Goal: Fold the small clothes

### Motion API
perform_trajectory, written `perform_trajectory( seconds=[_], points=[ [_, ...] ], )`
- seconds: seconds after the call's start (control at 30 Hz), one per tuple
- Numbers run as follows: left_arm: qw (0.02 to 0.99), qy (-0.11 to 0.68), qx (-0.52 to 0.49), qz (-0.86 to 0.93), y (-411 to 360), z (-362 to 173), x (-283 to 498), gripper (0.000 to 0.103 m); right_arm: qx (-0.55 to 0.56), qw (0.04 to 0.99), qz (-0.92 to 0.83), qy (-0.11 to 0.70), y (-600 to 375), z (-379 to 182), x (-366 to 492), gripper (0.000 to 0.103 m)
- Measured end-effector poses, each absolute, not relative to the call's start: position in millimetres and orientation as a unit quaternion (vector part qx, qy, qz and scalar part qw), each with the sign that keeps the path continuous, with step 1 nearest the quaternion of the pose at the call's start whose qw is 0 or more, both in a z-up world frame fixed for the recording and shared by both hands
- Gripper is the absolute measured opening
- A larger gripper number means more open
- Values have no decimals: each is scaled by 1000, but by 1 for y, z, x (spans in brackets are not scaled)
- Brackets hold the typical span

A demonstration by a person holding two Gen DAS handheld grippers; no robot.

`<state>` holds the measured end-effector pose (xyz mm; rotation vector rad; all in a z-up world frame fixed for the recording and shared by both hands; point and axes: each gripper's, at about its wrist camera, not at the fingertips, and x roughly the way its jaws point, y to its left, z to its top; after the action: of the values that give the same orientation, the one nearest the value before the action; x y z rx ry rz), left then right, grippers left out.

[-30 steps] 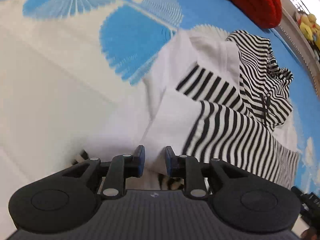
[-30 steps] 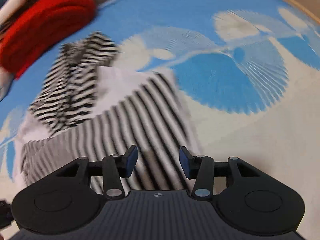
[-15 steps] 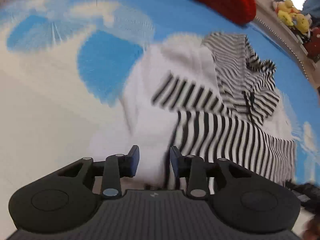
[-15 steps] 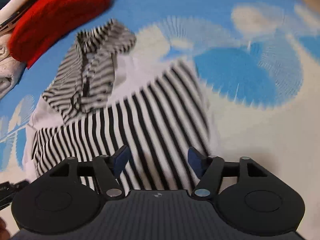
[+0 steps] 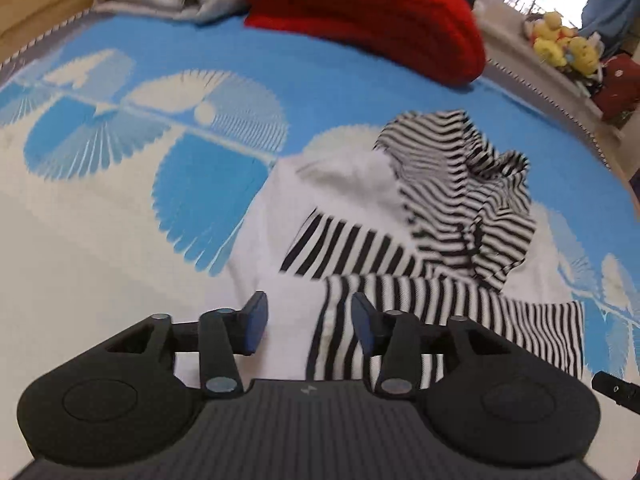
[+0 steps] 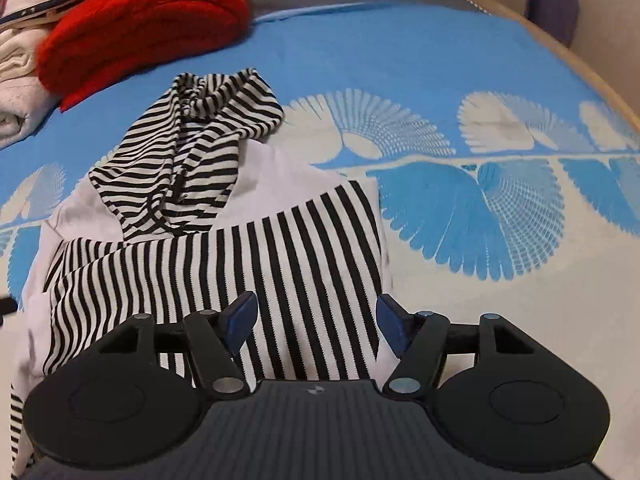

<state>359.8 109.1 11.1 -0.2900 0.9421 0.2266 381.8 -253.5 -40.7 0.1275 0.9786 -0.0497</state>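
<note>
A: Where is the garment found in relation to the fingers?

B: The black-and-white striped hooded top with white panels (image 6: 224,240) is spread on the blue bedspread with white fan patterns (image 6: 400,60), directly ahead of both tools. Its near hem is seen under and between the fingers of the right gripper (image 6: 318,322); whether it is touched cannot be told. The left gripper (image 5: 306,322) is held over the white panel and the edge of the striped part.

A: How is its long axis laid?

B: It is judged to run away from the near hem toward the crumpled striped hood (image 6: 208,120), which is nearest the folded red knitted garment (image 6: 152,16). The next fold is judged to turn on that axis, the near hem being carried toward the hood.

A: And the fingers?

B: Both pairs are parted, the right more widely, and nothing is gripped by either.

A: Which is nearer the hem?

B: Neither can be said to be clearly nearer.

A: Any writing?

B: None readable; only a small emblem is seen on each gripper body.
</note>
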Motion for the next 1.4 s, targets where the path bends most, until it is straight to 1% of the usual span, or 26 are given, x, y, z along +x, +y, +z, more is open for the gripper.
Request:
perform_trajectory(
  seconds=[0.03,0.1,0.17,0.2,0.27,0.43,0.67,0.73,0.8,0.83,0.9,1.0,1.17,1.4],
  points=[
    [880,441,-136,109,109,16,358,59,60,881,-23,468,-254,-38,380,67],
    [897,410,-121,109,100,26,360,71,52,884,-20,465,-251,-34,377,67],
    [910,387,-101,107,92,35,360,78,45,886,-19,462,-249,-32,375,67],
    [915,376,-96,106,89,38,359,80,44,887,-19,460,-250,-30,374,67],
    [922,362,-87,107,84,41,359,82,43,888,-19,458,-251,-29,371,67],
    [927,357,-53,108,70,37,364,83,42,891,-22,452,-258,-23,364,68],
    [927,361,-68,74,66,28,367,81,51,891,-30,450,-275,-22,356,68],
    [931,354,-55,69,65,28,366,77,60,892,-34,448,-282,-19,355,68],
    [932,355,-35,68,64,26,367,62,68,893,-37,442,-287,-14,356,68],
    [931,358,-26,69,64,25,368,56,70,895,-38,439,-289,-11,357,68],
    [930,361,-11,65,65,27,371,30,68,899,-44,431,-292,-6,358,68],
    [931,360,-3,65,70,33,386,20,55,902,-48,425,-295,-3,360,68],
    [929,364,-35,61,79,38,448,19,27,900,-49,432,-300,-7,363,68],
    [911,407,-56,37,84,4,579,19,10,891,-48,452,-303,-20,371,68]
  ],
)
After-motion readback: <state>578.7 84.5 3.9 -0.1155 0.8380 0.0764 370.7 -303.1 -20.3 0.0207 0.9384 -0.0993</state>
